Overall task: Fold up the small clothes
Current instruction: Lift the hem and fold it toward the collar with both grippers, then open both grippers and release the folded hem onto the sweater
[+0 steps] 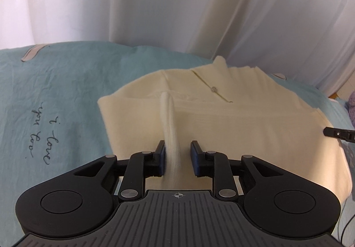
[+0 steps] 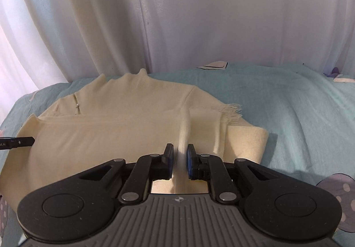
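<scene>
Cream sweater's near hem hidden behind gripper bodies, its pinched ridges motion-blurred, purple object cropped by edge

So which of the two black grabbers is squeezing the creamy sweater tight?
The right gripper: its blue pads pinch a ridge of the cream knitted sweater. On the left gripper, a gap shows beside the fabric.

Left claw slightly parted, pointing steeply down; right claw pinched shut, similarly angled.
</scene>
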Available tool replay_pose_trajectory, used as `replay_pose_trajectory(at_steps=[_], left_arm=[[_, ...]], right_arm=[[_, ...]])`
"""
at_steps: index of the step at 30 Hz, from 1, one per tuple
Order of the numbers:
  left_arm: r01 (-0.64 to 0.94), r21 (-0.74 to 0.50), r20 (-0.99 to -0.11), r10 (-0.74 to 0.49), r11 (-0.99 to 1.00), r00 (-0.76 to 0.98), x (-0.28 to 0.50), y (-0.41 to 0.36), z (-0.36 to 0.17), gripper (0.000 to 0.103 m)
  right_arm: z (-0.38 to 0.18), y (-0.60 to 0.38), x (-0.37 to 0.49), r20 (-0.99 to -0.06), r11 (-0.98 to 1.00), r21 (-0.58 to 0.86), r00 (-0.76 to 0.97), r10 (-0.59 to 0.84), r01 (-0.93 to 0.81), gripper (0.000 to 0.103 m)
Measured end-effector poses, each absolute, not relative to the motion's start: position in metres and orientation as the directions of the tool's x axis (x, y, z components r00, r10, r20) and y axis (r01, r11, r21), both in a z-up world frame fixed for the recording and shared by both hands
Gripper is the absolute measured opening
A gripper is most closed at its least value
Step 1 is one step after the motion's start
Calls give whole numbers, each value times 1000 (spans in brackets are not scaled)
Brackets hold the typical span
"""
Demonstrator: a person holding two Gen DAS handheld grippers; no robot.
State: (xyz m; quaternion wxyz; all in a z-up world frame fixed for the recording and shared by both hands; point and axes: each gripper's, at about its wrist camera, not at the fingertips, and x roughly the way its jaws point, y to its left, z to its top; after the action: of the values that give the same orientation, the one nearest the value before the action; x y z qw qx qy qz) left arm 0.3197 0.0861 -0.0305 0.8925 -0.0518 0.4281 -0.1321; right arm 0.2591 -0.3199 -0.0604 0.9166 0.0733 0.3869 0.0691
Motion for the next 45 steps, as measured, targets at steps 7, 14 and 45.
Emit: replay_pose_trajectory(at_steps=[7,14,45], left_arm=[[158,-181,-669,-239,971,704,331,86,20,9],[47,-18,-574,-49,999,817,391,54,38,9],[-160,-108,-687,43,981,725,426,54,-74,99]], right_arm=[[-14,-301,275,-576,995,80,811,99,-65,5],[-17,-291,340,-519,994,1,850,-89,105,5],[-90,-288,355,-586,982,74,805,-96,172,26]])
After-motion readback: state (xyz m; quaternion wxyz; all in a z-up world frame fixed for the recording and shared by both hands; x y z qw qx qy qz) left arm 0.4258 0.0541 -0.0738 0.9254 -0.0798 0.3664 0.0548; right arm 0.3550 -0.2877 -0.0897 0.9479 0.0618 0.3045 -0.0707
